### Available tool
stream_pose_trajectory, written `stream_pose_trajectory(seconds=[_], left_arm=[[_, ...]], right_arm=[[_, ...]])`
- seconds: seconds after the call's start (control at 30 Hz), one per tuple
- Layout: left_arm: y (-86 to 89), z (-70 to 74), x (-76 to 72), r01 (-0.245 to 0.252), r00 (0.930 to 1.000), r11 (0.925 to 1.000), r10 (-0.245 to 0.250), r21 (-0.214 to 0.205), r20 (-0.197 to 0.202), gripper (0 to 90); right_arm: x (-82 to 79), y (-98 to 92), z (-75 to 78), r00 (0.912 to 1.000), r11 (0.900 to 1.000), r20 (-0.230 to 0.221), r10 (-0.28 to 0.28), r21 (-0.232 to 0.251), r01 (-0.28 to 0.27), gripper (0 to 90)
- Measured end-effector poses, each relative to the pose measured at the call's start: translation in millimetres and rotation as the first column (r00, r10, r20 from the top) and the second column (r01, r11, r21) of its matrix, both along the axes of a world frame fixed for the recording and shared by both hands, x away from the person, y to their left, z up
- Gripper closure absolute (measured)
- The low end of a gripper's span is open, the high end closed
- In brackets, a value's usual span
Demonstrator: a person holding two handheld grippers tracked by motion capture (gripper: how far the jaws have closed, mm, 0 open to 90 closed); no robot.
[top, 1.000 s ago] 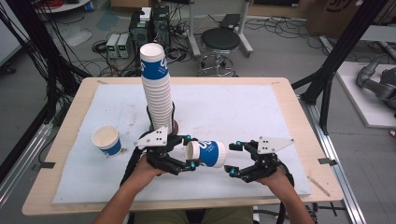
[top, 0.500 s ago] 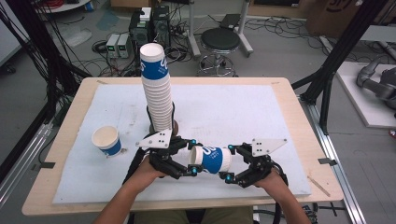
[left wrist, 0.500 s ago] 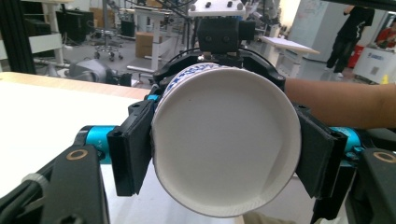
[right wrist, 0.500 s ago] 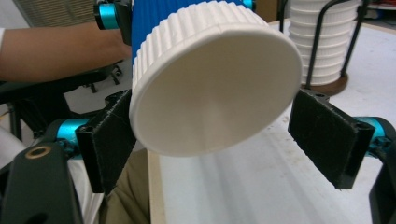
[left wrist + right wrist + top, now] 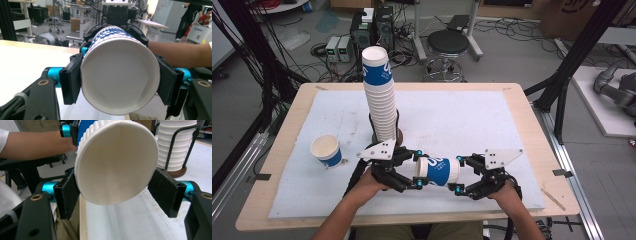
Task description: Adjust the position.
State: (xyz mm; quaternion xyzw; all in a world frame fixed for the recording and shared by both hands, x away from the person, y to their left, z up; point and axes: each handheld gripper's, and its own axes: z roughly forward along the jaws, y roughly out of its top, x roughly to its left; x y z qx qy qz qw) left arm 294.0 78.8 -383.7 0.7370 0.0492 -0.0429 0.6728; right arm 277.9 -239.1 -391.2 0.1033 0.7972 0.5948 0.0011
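Between your two grippers a blue-and-white paper cup (image 5: 439, 171) lies sideways above the table (image 5: 532, 125). Your left gripper (image 5: 418, 170) has just tightened and clamps it on both sides. Your right gripper (image 5: 459, 173) straddles the cup's other end, one pad touching, the other standing clear, so released. Behind your left gripper rises the cup stack (image 5: 381, 100).

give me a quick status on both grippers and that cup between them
Left gripper shut on the paper cup, jaws just closing. Right gripper open around its other end, one pad clear. Cup stack and lone cup stand apart.
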Motion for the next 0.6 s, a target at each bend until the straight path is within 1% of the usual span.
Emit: stream_pose_trajectory(seconds=[0.1,0.27,0.3,0.5,0.53,0.6], left_arm=[[-0.4,-0.3,-0.1,-0.009,0.9999,1.0000,0.009,0.001,-0.005,31.4],[-1.5,-0.2,-1.9,-0.024,0.9997,0.9992,0.024,0.031,0.010,30.8],[-2.0,-0.4,-2.3,-0.027,0.9996,0.9991,0.027,0.032,0.007,30.4],[-4.3,0.0,-4.0,-0.039,0.9992,0.9977,0.039,0.056,0.009,25.7],[-4.9,0.2,-4.4,-0.052,0.9987,0.9967,0.051,0.062,0.005,23.9],[-5.7,0.7,-5.1,-0.061,0.9981,0.9952,0.060,0.076,0.008,21.1]], right_arm=[[0.4,-0.5,0.5,1.0000,1.0000,0.002,-0.005,-0.003,0.005,29.0],[0.6,-1.1,1.2,1.0000,0.9999,0.006,-0.006,-0.016,0.006,30.1],[0.3,-1.1,1.5,1.0000,0.9998,0.003,-0.007,-0.021,0.007,30.1],[-0.1,0.4,2.2,1.0000,0.9995,0.007,0.004,-0.033,-0.003,31.0],[-0.1,0.4,2.2,1.0000,0.9993,0.007,0.005,-0.036,-0.005,31.0],[-0.1,0.2,2.2,1.0000,0.9994,0.007,0.005,-0.035,-0.005,31.0]])
